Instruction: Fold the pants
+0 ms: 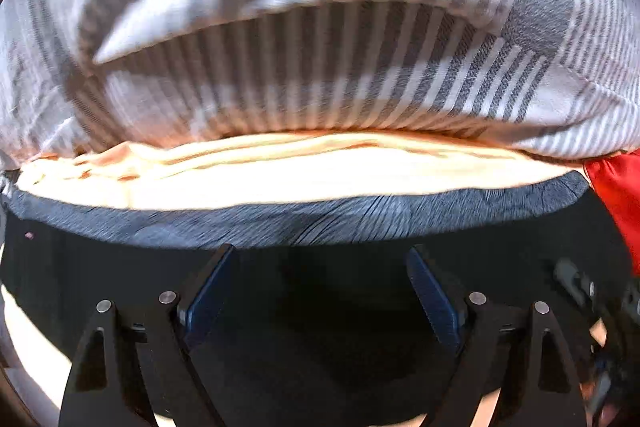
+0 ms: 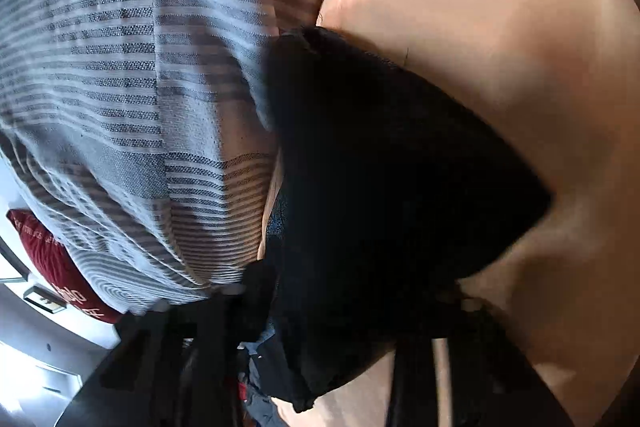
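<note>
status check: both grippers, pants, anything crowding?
Left hand-held gripper open, empty, above black pants. Right hand-held gripper shut on the pants. Striped pillow crowds the far edge.

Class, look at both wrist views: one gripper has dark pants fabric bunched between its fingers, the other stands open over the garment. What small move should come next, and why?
Probably bring the open left gripper down onto the pants near their grey-edged band. Its jaws are empty, while the right gripper already has black cloth bunched between its fingers, so a second hold would let the fold be carried evenly.

Striped grey-white duvet (image 1: 320, 7) – peach sheet (image 2: 500, 47) – red cushion (image 2: 52, 259).
</note>
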`<state>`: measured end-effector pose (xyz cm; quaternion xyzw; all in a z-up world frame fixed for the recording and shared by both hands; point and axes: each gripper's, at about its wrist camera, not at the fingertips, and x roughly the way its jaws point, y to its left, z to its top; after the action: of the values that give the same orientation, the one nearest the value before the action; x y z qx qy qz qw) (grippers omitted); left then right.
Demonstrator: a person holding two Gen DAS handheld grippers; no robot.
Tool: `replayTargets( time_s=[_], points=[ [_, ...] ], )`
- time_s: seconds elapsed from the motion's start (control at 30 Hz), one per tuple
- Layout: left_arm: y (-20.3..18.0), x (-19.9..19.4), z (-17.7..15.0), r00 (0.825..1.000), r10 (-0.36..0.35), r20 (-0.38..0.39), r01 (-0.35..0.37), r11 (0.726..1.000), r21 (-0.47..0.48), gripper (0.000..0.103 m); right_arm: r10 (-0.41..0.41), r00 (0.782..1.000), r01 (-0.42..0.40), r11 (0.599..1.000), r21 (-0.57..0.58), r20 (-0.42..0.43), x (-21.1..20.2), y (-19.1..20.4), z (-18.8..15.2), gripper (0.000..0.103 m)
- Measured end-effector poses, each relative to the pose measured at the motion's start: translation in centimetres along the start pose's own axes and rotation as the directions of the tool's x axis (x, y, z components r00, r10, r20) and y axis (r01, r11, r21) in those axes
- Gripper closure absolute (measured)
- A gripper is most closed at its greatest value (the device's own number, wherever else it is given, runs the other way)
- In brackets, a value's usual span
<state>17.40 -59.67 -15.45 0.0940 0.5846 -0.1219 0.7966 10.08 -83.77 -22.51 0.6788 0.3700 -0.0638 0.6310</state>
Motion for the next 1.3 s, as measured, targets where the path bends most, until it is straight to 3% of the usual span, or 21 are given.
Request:
replayTargets(
  time_s=[0.13, 0.17, 0.23, 0.37, 0.53, 0.63, 0.67, 0.7, 0.8, 0.9, 1.07, 1.17, 1.23, 1.3],
  points=[
    [-1.5, 4.2, -0.3, 0.998, 0.047, -0.041, -0.044, 0.997, 0.055, 0.016, 0.032, 0.999, -0.033, 0.999, -0.032, -0.028, -0.5, 0.6, -0.3, 0.089],
    [-1.5, 4.6, -0.5, 0.999, 0.045, -0.02, -0.044, 0.998, 0.051, 0.009, 0.04, 0.999, -0.042, 0.998, -0.052, -0.033, -0.5, 1.2, -0.5, 0.089],
    [-1.2, 4.4, -0.8, 0.999, 0.047, 0.01, -0.047, 0.997, 0.056, 0.004, 0.052, 0.998, -0.055, 0.995, -0.084, -0.038, -0.6, 2.3, -1.0, 0.089],
    [0.2, 2.7, -1.0, 0.999, 0.021, -0.029, -0.019, 0.998, 0.066, 0.004, 0.057, 0.998, -0.063, 0.985, -0.163, -0.04, -0.5, 5.6, -2.5, 0.089],
    [3.9, -0.8, -4.3, 0.999, 0.032, -0.007, -0.031, 0.996, 0.088, 0.004, 0.006, 1.0, -0.014, 0.957, -0.289, -0.029, -0.7, 10.0, -5.1, 0.089],
    [5.7, 0.1, -6.4, 0.997, 0.067, -0.046, -0.062, 0.992, 0.106, 0.004, -0.051, 0.999, 0.04, 0.92, -0.389, -0.017, 0.0, 13.1, -7.4, 0.089],
    [6.0, 0.9, -7.1, 0.997, 0.049, -0.064, -0.041, 0.992, 0.121, 0.003, -0.072, 0.997, 0.061, 0.903, -0.425, -0.01, 0.4, 14.1, -8.3, 0.089],
    [6.5, 0.5, -7.3, 0.999, 0.016, -0.028, -0.013, 0.994, 0.109, 0.003, -0.091, 0.996, 0.079, 0.888, -0.454, -0.005, 0.9, 15.1, -9.2, 0.089],
    [8.3, -0.3, -6.7, 0.996, -0.031, -0.081, 0.037, 0.996, 0.085, 0.003, -0.173, 0.985, 0.158, 0.82, -0.55, 0.025, 3.1, 18.0, -12.6, 0.089],
    [12.9, -2.9, -6.6, 0.998, -0.051, -0.045, 0.052, 0.998, 0.018, 0.003, -0.257, 0.964, 0.243, 0.725, -0.645, 0.075, 5.6, 20.4, -16.3, 0.089],
    [22.8, -5.4, -7.6, 0.998, 0.007, -0.056, -0.01, 0.998, -0.059, 0.003, -0.386, 0.91, 0.354, 0.542, -0.762, 0.148, 12.3, 22.8, -22.7, 0.089],
    [27.5, -6.1, -8.6, 0.996, 0.062, -0.063, -0.067, 0.995, -0.079, 0.003, -0.465, 0.862, 0.422, 0.434, -0.796, 0.203, 16.9, 22.4, -26.6, 0.089],
    [30.6, -6.3, -9.2, 0.994, 0.08, -0.073, -0.088, 0.99, -0.112, 0.003, -0.523, 0.816, 0.471, 0.354, -0.808, 0.246, 19.9, 21.6, -29.1, 0.089],
    [33.2, -6.3, -10.0, 0.993, 0.078, -0.085, -0.09, 0.985, -0.148, 0.003, -0.574, 0.759, 0.519, 0.251, -0.817, 0.306, 22.8, 20.4, -31.6, 0.086]
  ],
)
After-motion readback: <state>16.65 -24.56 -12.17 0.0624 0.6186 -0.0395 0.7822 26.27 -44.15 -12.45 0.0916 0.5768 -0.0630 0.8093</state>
